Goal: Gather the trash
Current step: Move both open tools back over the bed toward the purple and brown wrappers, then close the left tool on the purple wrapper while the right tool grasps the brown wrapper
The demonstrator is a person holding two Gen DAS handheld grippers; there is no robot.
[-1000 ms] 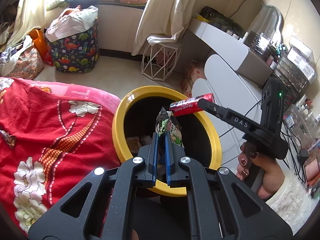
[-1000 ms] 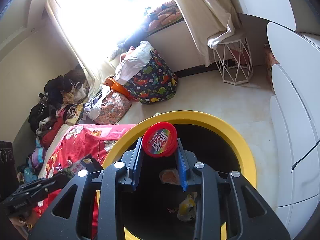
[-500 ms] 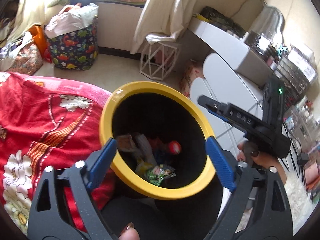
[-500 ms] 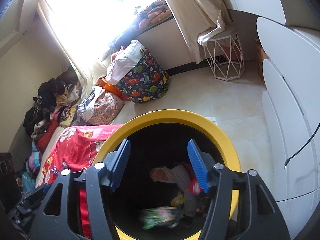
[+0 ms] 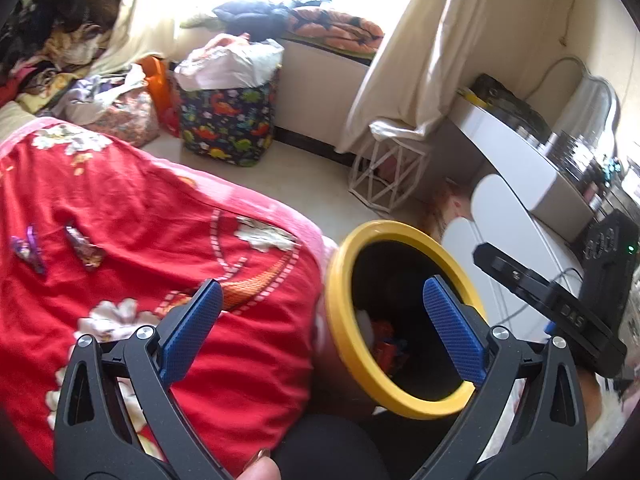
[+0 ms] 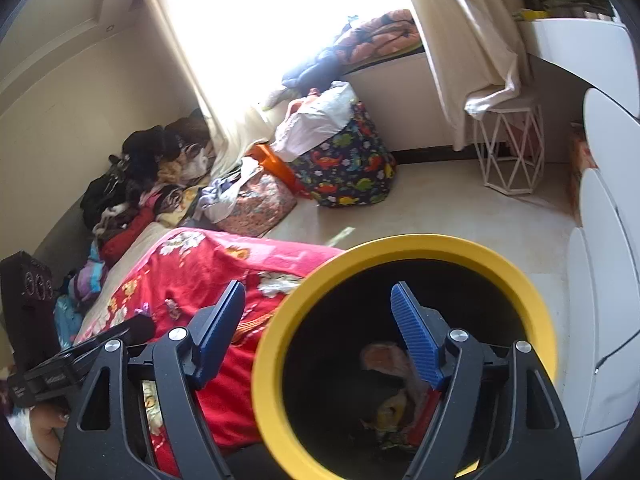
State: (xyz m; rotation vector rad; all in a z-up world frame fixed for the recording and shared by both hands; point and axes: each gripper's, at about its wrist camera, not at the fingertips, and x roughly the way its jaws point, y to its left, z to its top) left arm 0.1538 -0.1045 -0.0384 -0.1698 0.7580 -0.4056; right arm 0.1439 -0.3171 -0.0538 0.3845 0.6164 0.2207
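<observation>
Black-framed, blue-padded left gripper (image 5: 322, 308) and right gripper (image 6: 318, 308), both angled downward, jaws just opened wide and empty. One round bin (image 5: 400, 398) with glossy yellow rim and dark interior just right of the red floral blanket (image 5: 140, 240), crumpled wrappers (image 6: 394, 408) inside. Two small wrappers (image 5: 56, 246) lying on the blanket, far left.
</observation>
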